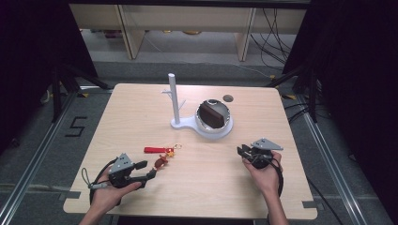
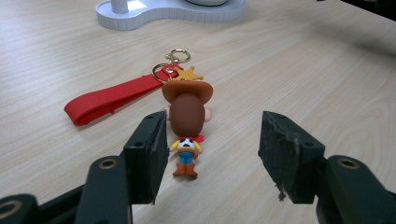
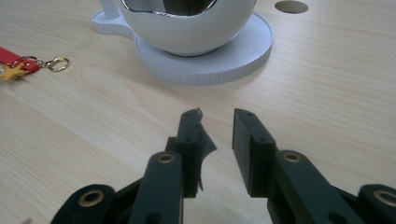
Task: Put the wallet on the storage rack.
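Observation:
A cowboy figure keychain lies flat on the wooden table, with its red strap and gold clasp trailing away from it. My left gripper is open and low over the table. The figure lies between its jaws, close beside the left-hand jaw, and neither pad presses on it. My right gripper is shut at the right side of the table, with only a narrow slit between its jaws and nothing in them. It points at the white bowl.
A white stand with an upright post and a round base carries the bowl, which holds something dark. A small round hole sits in the table behind it. The keychain's star charm lies at the left in the right gripper view.

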The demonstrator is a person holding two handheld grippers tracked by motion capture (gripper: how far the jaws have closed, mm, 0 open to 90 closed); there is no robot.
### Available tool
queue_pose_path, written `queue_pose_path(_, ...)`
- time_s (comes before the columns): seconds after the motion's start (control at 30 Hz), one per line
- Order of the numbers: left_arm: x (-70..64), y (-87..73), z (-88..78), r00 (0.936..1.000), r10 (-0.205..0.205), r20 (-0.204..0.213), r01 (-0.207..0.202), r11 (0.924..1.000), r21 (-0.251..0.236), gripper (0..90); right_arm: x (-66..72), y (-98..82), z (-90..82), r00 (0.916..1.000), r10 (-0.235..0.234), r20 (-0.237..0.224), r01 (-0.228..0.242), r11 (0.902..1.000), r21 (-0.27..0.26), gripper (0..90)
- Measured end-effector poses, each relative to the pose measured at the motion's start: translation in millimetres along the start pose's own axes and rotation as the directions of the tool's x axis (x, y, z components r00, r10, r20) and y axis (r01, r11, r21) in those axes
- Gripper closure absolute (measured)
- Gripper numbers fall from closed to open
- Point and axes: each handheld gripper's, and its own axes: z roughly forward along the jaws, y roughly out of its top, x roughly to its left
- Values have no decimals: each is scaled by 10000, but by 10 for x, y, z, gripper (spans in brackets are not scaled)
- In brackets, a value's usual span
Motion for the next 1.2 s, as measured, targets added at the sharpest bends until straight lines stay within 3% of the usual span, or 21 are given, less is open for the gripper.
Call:
queue_pose_path(0.17, -2, 52, 34, 9999, 100, -101, -101, 9999, -15, 410, -25, -12, -8, 9998, 199, -19, -199, 9997, 143, 714)
queue_pose_path(0.3, -11, 136, 69, 9978, 633, -218, -628, 9977, 236, 402, -46, -22, -30, 9996, 269, 91, -271, 9995, 148, 699)
queue_pose_path(0.43, 19, 242, 128, 9944, 1024, -262, -1002, 9920, 767, 390, -56, -9, -55, 9992, 356, 152, -358, 9993, 113, 690)
queue_pose_path(0.47, 13, 264, 158, 9945, 996, -313, -972, 9927, 713, 387, -43, -3, -58, 9989, 453, 81, -455, 9988, 173, 685)
queue_pose_path(0.6, 39, 352, 233, 9917, 1277, -170, -1249, 9853, 1164, 377, -38, -3, -58, 9990, 442, -14, -442, 9989, 146, 675)
queue_pose_path(0.7, 75, 390, 288, 9880, 1543, -80, -1511, 9761, 1563, 377, -51, -13, -38, 9994, 329, 118, -330, 9994, 98, 673)
queue_pose_path(0.77, 83, 417, 325, 9865, 1640, 6, -1610, 9683, 1910, 382, -48, -16, -35, 9989, 464, -48, -462, 9986, 245, 671)
queue_pose_path(0.8, 100, 456, 340, 9829, 1836, 138, -1816, 9544, 2370, 388, -50, -18, -25, 9992, 407, 28, -408, 9989, 245, 669)
queue_pose_path(0.83, 99, 474, 349, 9839, 1767, 273, -1779, 9520, 2490, 391, -49, -16, -23, 9986, 489, -192, -485, 9985, 241, 668)
queue_pose_path(0.9, 122, 544, 360, 9783, 2028, 436, -2065, 9326, 2959, 396, -49, -11, -16, 9991, 420, -61, -418, 9986, 332, 667)
queue_pose_path(0.93, 122, 564, 369, 9781, 2017, 504, -2073, 9269, 3129, 396, -45, -8, -21, 9986, 491, -175, -484, 9982, 363, 667)
queue_pose_path(1.0, 135, 619, 397, 9727, 2178, 804, -2318, 8931, 3856, 396, -39, -8, -18, 9989, 457, -135, -452, 9983, 379, 665)
queue_pose_path(1.1, 141, 651, 459, 9693, 2256, 975, -2451, 8588, 4499, 397, -29, -13, -4, 9976, 583, -382, -568, 9976, 385, 662)
queue_pose_path(1.13, 143, 655, 489, 9680, 2255, 1104, -2506, 8422, 4773, 398, -25, -13, -1, 9971, 640, -401, -623, 9972, 411, 661)
queue_pose_path(1.2, 133, 649, 541, 9722, 2053, 1125, -2339, 8357, 4969, 400, -23, -11, -6, 9984, 518, -245, -508, 9979, 397, 658)
